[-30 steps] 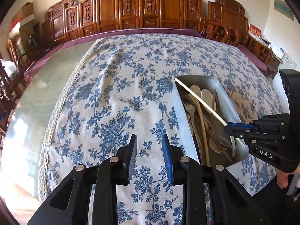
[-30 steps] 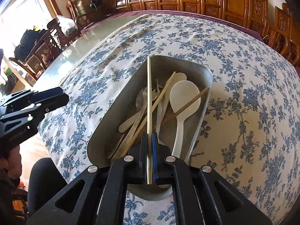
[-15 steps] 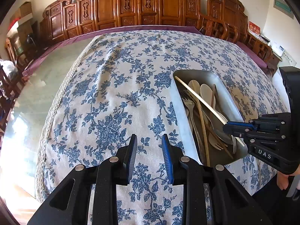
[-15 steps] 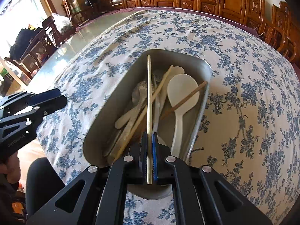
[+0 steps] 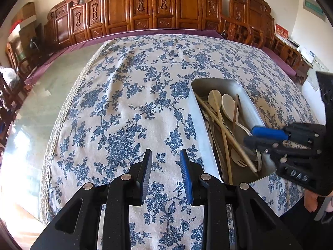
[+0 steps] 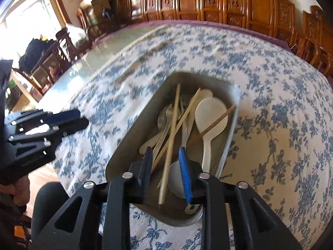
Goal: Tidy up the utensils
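Bench (image 5: 129,95): floral cloth, bare at 9 o'clock of the tray.
Tray (image 6: 133,145): metal, holds spoons, forks, chopsticks.
Right gripper (image 6: 165,173): jaws have just been opening; pale chopstick (image 6: 171,137) lies released between them, inside the tray.
Left gripper (image 5: 165,175): parted, empty, over cloth.
Advice: withdraw straight, avoiding the chopstick.

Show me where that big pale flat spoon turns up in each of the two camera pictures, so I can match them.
Left wrist view: the pale spoon lies right of centre, bowl toward the far end of the metal tray.
Right wrist view: the same spoon sits centre-right in the tray, a thin brown stick across its bowl, just beyond the right gripper.
Shared landmark: the blue floral tablecloth under the tray.
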Action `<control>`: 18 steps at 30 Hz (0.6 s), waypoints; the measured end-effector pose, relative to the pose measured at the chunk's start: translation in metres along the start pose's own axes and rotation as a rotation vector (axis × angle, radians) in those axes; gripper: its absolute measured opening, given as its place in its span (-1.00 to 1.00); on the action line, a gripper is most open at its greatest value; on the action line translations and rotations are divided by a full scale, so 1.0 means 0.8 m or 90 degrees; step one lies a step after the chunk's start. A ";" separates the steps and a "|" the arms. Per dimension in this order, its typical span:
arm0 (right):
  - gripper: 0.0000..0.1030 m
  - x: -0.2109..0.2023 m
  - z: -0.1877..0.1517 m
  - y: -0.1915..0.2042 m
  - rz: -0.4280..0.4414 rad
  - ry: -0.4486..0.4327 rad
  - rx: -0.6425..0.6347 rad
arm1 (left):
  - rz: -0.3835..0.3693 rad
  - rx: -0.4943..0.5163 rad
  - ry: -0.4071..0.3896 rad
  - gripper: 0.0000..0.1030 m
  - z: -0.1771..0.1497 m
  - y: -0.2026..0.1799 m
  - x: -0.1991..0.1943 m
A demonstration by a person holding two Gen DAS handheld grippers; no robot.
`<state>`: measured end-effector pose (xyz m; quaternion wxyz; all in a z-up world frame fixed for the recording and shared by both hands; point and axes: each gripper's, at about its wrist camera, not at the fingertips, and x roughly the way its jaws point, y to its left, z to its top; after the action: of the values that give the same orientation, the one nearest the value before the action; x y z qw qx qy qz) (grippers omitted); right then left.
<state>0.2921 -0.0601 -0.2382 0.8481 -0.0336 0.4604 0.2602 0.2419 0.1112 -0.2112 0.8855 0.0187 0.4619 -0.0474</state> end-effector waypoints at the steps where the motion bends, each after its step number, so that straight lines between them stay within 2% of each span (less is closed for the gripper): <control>1: -0.44 -0.004 0.000 -0.001 -0.003 -0.008 0.000 | 0.000 0.001 0.000 -0.50 0.000 -0.001 0.000; 7: -0.41 -0.032 -0.005 -0.012 -0.017 -0.050 0.001 | -0.002 0.007 -0.004 -0.50 -0.001 -0.009 -0.004; 9: -0.35 -0.045 -0.012 -0.016 -0.033 -0.065 -0.002 | -0.002 0.011 -0.009 -0.50 -0.001 -0.013 -0.007; 11: -0.27 -0.059 -0.020 -0.018 -0.047 -0.078 -0.003 | -0.003 0.012 -0.016 -0.40 -0.001 -0.018 -0.013; 13: -0.17 -0.073 -0.028 -0.021 -0.059 -0.092 -0.002 | -0.004 0.012 -0.027 -0.20 0.000 -0.025 -0.020; 16: 0.20 -0.103 -0.041 -0.027 -0.077 -0.115 0.010 | -0.007 0.010 -0.037 -0.16 0.002 -0.038 -0.031; 17: 0.38 -0.114 -0.045 -0.030 -0.087 -0.124 0.014 | -0.009 0.008 -0.040 -0.15 0.002 -0.043 -0.035; 18: 0.53 -0.122 -0.048 -0.031 -0.097 -0.131 0.017 | -0.010 0.005 -0.042 0.06 0.002 -0.046 -0.038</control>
<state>0.2316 -0.1331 -0.1866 0.9085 -0.0301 0.3707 0.1908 0.2220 0.0765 -0.1849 0.8998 0.0170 0.4323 -0.0566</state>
